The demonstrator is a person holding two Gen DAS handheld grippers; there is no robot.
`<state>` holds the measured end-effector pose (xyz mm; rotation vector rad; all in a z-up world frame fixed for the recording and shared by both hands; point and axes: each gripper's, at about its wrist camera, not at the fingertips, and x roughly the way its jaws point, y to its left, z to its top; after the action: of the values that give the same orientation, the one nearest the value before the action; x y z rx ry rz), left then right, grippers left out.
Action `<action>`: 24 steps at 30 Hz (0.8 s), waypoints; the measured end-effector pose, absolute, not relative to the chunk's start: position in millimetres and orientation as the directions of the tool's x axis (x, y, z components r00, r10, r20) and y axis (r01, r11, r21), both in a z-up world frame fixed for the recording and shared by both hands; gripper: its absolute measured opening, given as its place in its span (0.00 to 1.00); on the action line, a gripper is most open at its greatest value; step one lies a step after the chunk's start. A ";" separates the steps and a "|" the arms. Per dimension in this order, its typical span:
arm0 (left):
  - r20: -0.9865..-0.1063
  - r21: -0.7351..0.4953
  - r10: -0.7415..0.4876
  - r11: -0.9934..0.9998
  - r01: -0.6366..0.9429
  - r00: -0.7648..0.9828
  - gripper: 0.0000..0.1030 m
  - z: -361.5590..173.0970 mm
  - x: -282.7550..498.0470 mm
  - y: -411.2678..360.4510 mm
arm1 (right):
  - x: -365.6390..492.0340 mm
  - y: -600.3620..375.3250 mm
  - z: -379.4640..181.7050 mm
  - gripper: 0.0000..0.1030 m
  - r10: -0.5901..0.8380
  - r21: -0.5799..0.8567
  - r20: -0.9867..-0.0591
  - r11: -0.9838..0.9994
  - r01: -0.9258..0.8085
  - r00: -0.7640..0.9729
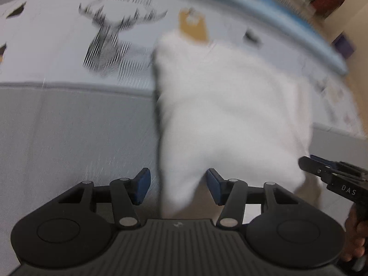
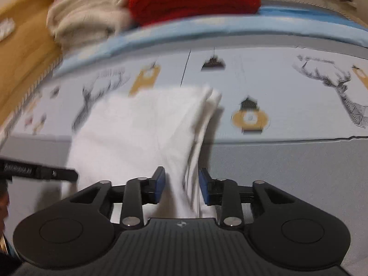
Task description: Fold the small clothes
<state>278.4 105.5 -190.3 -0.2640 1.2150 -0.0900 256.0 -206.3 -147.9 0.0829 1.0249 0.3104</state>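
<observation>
Shirt (image 1: pixel 230 105), white, folded, lies on printed sheet (image 1: pixel 57 46), near corners between our open fingers: left gripper (image 1: pixel 178 187), right gripper (image 2: pixel 181 187). Neither pinches yet. Risk: closing on top layer only, fold slides apart.

Two handheld grippers, matte black throughout. Left gripper (image 1: pixel 178 185): ribbed dark grey deck at bottom centre bearing a small white emblem, flanked by rounded black housings with circular recesses. Paired black link arms pinned by silver rivets, ending in fingers (image 1: pixel 142 185) faced with blue pads. Right gripper (image 2: pixel 181 185): identical build, same ribbed deck, white emblem, silver rivets and blue-faced fingers (image 2: pixel 159 184). At lower right of the left view, white lettering "DAS" along a black finger. At left edge of the right view, faint blurred lettering, unreadable.
</observation>
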 end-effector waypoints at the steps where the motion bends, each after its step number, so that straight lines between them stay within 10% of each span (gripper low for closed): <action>1: -0.914 -0.246 -0.205 0.966 -0.075 0.351 0.58 -190.3 276.4 104.7 | 257.3 -206.9 -157.6 0.44 0.263 0.191 -0.859 0.961 -0.202 0.440; 14: -0.640 0.064 0.018 0.997 0.030 0.768 0.99 -64.3 142.6 65.2 | 162.4 -229.0 -63.3 0.67 0.164 0.072 -0.677 0.985 -0.157 0.717; 24: -0.556 0.006 -0.004 1.000 0.009 0.831 1.00 -45.9 0.7 17.5 | 16.9 -222.9 -22.4 0.79 0.171 0.089 -0.567 0.985 -0.147 0.806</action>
<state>0.7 17.5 -45.9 0.0080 0.5892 -0.0067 16.9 -222.9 -22.4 0.0409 0.6109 0.1704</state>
